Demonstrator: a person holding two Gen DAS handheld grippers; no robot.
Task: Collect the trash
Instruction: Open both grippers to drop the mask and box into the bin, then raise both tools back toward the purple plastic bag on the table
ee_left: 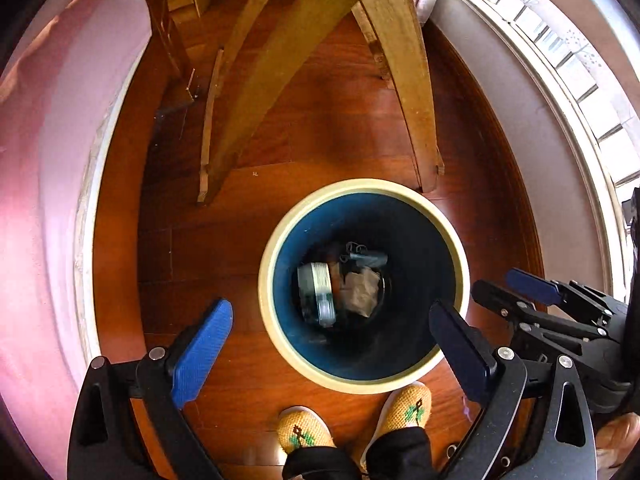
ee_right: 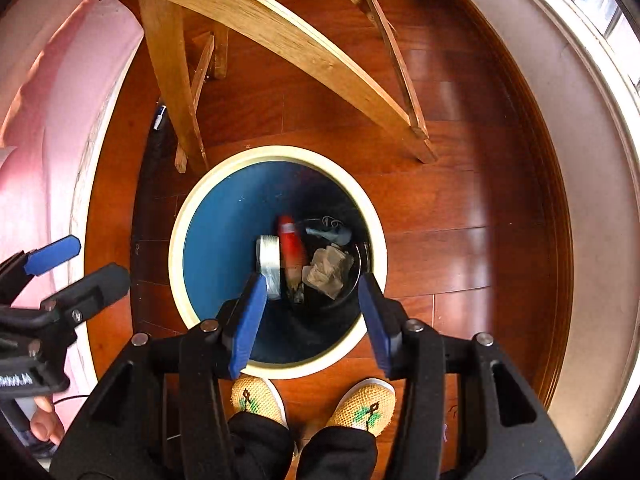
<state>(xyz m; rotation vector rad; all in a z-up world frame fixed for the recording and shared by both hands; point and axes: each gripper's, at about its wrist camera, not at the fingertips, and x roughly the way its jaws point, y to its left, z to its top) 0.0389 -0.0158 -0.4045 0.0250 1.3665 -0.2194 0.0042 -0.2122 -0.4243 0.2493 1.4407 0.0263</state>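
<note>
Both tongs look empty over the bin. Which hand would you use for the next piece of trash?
Neither is clearly better. The left tongs and right tongs are open, empty, above the trash bin. No loose trash shows on the floor; a pen lies left.

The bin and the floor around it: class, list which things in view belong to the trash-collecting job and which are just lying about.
Part of the job:
- bin
- tape roll, red item, crumpled paper and dark scrap inside it
- left gripper and right gripper, both open and empty

Just lying about:
- wooden chair
- pen on the floor
- pink bedding
- slippers
</note>
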